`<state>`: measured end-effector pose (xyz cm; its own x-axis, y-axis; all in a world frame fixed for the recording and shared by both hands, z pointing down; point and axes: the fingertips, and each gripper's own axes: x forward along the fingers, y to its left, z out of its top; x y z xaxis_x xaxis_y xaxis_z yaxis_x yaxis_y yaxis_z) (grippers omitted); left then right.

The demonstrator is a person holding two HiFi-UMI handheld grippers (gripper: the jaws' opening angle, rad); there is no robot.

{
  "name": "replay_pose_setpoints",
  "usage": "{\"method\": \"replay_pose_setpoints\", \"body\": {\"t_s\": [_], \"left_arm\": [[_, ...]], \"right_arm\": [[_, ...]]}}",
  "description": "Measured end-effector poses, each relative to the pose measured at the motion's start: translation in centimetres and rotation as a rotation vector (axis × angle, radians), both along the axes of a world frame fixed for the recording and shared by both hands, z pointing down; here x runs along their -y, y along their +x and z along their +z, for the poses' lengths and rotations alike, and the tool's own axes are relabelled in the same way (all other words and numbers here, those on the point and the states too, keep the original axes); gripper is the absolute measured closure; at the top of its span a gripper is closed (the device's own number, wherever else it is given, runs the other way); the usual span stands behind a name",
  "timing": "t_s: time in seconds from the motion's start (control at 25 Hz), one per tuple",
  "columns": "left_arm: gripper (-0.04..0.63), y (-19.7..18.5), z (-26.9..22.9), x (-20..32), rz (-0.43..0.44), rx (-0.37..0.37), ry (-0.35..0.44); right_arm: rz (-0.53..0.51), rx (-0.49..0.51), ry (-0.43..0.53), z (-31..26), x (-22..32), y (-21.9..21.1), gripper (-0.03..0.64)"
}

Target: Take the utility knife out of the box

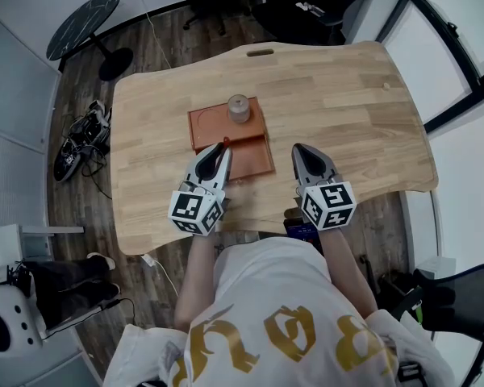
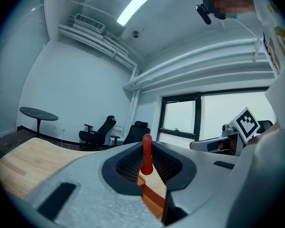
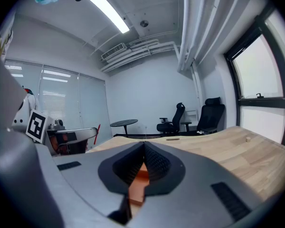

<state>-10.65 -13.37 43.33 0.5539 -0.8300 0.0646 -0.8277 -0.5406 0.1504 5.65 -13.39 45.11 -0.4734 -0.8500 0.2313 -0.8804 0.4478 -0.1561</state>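
Observation:
A flat orange box [image 1: 254, 161] lies open on the middle of the wooden table [image 1: 347, 111]. My left gripper [image 1: 219, 148] hovers over the box's near left corner, shut on a slim red utility knife [image 1: 224, 142]. In the left gripper view the knife [image 2: 146, 156] stands upright between the closed fingertips, with the box [image 2: 152, 201] below. My right gripper [image 1: 301, 151] is just right of the box, shut with nothing in it. In the right gripper view its tips [image 3: 143, 145] meet and the box [image 3: 137, 184] shows through the gap beneath.
A grey cylinder [image 1: 239, 108] stands on the far half of the box. Office chairs [image 1: 306, 2] and a round black side table [image 1: 85, 24] stand beyond the desk. Cables [image 1: 85, 135] lie on the floor to the left.

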Motion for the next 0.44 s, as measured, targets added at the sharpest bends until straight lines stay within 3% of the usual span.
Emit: {"method": "replay_pose_setpoints", "body": {"t_s": [0.44], "left_arm": [[0.538,0.1,1.1,0.9,0.004,0.021,-0.021]], "right_arm": [[-0.017,0.002,-0.006,0.5,0.8,-0.1,0.606]]}}
